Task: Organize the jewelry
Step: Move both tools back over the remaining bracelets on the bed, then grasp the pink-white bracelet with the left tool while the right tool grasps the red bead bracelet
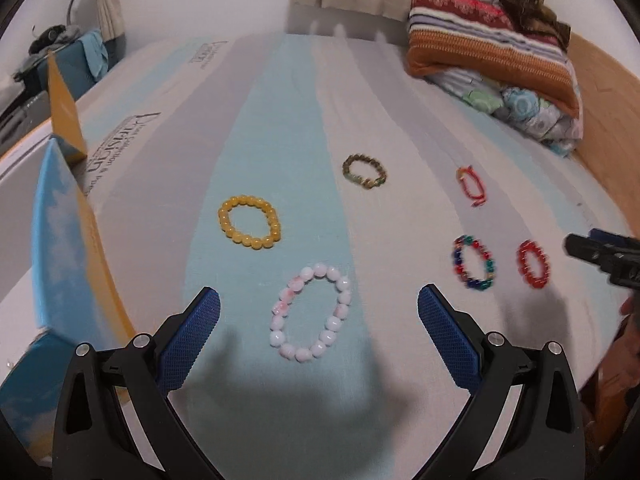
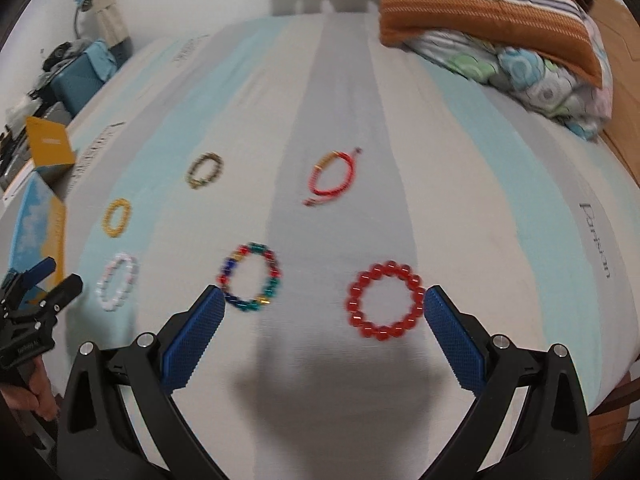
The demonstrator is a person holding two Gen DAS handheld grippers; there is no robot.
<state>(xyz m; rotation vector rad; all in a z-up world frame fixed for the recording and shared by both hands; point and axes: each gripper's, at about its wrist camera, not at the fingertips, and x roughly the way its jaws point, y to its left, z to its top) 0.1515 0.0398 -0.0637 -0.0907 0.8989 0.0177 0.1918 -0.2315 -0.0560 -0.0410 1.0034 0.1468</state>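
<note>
**Six bracelets loose on the bed, none stowed yet**

The left gripper [image 1: 319, 308] hangs above the bed with its jaws spread wide and nothing between them; the pink-and-white bead bracelet [image 1: 311, 313] lies on the sheet directly ahead, framed by the two blue pads. The right gripper [image 2: 324, 308] is likewise spread and empty, with the red bead bracelet [image 2: 385, 300] just inside its right pad and the multicoloured bead bracelet [image 2: 251, 277] close by its left pad.

Farther out lie the yellow bead bracelet [image 1: 249, 221], the olive-brown bead bracelet [image 1: 364, 171] and the red cord bracelet [image 2: 333, 178], each apart from the others on the striped bedsheet [image 1: 280, 100]. At the left edge of the bed stands an open blue-and-yellow cardboard box [image 1: 64, 216]; its inside is not visible, so whether it holds anything cannot be told. Folded blankets [image 1: 492, 36] are piled at the far right corner.

By this showing the task looks barely begun: all six visible pieces rest flat on the sheet, none gripped. If the box is the destination, every one remains to be lifted and carried there, the pink-and-white one probably first.
</note>
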